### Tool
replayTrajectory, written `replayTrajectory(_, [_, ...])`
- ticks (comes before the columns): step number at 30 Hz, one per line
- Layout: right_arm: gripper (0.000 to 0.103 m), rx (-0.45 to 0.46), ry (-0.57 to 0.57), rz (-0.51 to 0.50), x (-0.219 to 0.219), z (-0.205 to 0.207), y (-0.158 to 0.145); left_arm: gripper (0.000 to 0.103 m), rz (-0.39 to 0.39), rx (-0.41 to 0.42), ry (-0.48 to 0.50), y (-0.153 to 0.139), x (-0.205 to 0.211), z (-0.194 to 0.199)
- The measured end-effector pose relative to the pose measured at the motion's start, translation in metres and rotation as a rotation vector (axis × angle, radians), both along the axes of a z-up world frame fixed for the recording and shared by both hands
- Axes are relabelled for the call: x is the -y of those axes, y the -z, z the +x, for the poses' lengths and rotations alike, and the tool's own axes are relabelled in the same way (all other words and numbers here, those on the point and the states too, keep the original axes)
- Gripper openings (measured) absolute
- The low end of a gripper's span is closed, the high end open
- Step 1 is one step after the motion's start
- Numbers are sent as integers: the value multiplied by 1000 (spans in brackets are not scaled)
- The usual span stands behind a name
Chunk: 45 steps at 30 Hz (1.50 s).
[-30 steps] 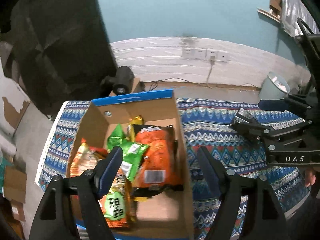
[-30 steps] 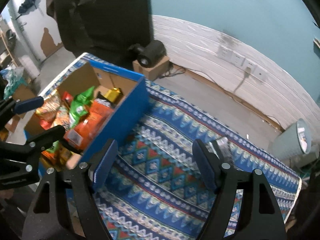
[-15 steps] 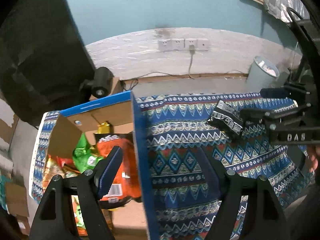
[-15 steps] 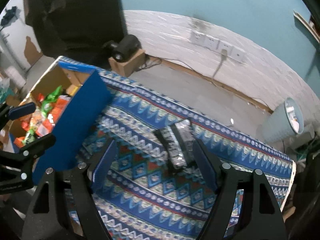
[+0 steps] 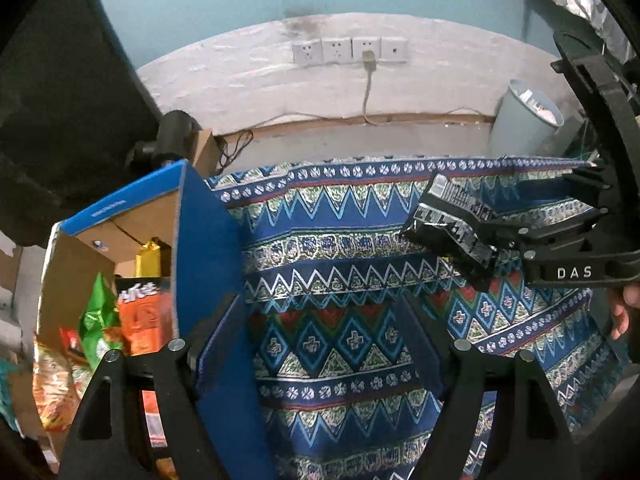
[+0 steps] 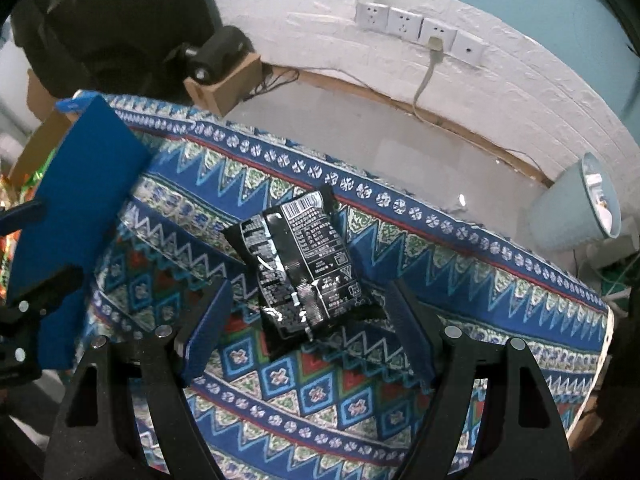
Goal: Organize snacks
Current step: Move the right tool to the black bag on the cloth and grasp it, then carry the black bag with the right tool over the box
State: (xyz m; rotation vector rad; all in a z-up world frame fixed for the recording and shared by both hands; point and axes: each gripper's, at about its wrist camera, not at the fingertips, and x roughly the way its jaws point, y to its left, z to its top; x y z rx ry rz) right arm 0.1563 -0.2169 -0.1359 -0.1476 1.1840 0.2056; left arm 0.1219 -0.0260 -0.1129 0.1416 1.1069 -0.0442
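Observation:
A black snack packet [image 6: 298,266] lies flat on the patterned cloth [image 6: 400,400]. My right gripper [image 6: 308,324] is open, its fingers on either side of the packet's near end, not closed on it. The packet also shows in the left wrist view [image 5: 452,228], partly behind the right gripper [image 5: 532,216]. A blue cardboard box [image 5: 208,264] at the left holds several snack bags, among them an orange one [image 5: 144,320] and a green one [image 5: 98,320]. My left gripper [image 5: 320,340] is open and empty, beside the box's right wall.
A pale bin [image 6: 576,208] stands on the floor at the right, past the cloth's edge. A small cardboard box with a black cylinder [image 6: 220,68] sits by the white wall. Wall sockets with a cable [image 6: 432,36] are behind.
Both grippers have swung right, away from the box. The black packet has come to lie between the right gripper's open fingers. The left gripper now looks past the box's right wall.

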Motion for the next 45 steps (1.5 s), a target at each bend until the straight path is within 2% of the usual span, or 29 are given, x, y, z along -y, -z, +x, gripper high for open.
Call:
replayTrajectory(6, [78, -44, -38, -35, -9, 15, 24, 79, 5, -13, -5, 17, 4, 12])
replayTrajectory(16, [78, -64, -59, -114, -21, 27, 54, 79, 41, -66, 10, 47, 12, 20])
replayTrajectory(22, [78, -74, -38, -97, -17, 29, 60, 79, 40, -70, 10, 52, 10, 20])
replayTrajectory(25, [69, -96, -21, -66, -11, 27, 63, 79, 40, -64, 11, 52, 10, 19])
replayTrajectory(28, [65, -99, -10, -55, -8, 23, 61, 79, 41, -55, 17, 51, 11, 18])
replayTrajectory(38, [65, -57, 24, -26, -6, -2, 34, 78, 48, -22, 42, 38, 15, 7])
replayTrajectory(45, [65, -19, 36, -26, -7, -26, 9, 60, 30, -4, 46, 21, 17, -5])
